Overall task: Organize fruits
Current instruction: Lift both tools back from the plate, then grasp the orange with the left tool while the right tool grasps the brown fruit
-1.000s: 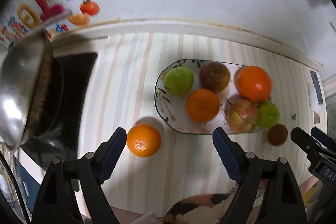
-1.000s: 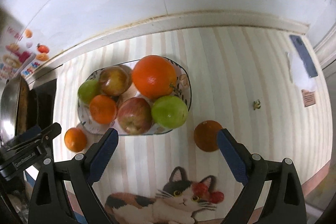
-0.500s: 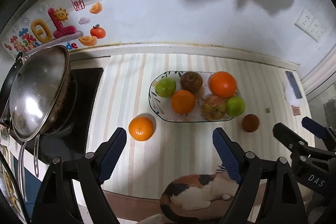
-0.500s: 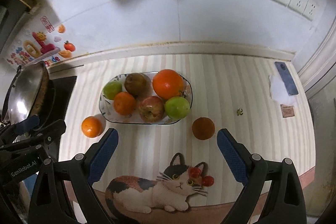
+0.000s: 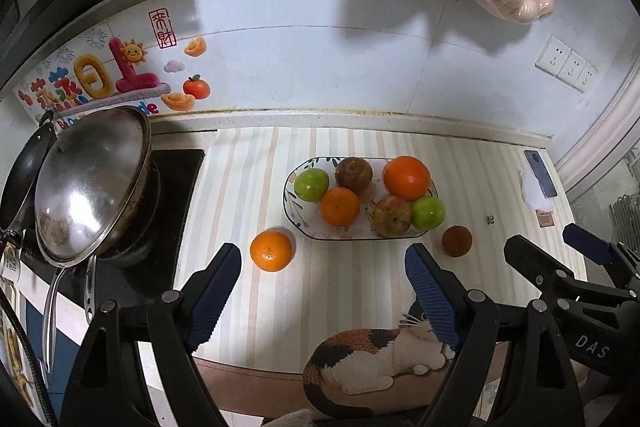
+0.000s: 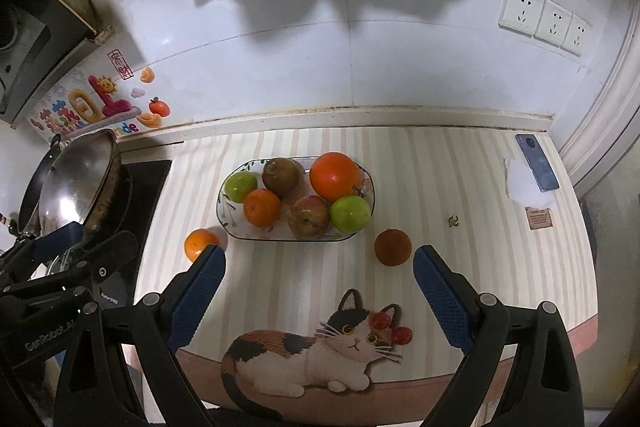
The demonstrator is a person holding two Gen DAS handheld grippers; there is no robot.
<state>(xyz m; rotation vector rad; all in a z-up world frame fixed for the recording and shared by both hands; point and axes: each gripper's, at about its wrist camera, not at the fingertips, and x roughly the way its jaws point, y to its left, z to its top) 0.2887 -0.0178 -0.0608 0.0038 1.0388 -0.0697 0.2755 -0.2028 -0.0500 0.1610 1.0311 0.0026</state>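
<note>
Left gripper [image 5: 322,291]: jaws spread wide, nothing between them, held above the striped mat [image 5: 352,291]. Right gripper [image 6: 318,291]: jaws likewise spread and empty, above the cat picture [image 6: 320,351] at the mat's near edge.

Plate [image 6: 226,215]: rests on the mat near the wall. It holds six fruits: two green apples, one at the left [image 6: 240,187] and one at the right [image 6: 350,213]; a large orange [image 6: 335,176]; a small orange [image 6: 262,207]; a red apple [image 6: 309,217]; and a brown fruit [image 6: 282,177].

Two fruits lie on the mat outside the plate: a loose orange [image 5: 271,251] just beside its left end, and a dark brownish fruit [image 5: 457,241] near its right end.

A pan with a steel lid [image 5: 90,187] stands at the left.
</note>
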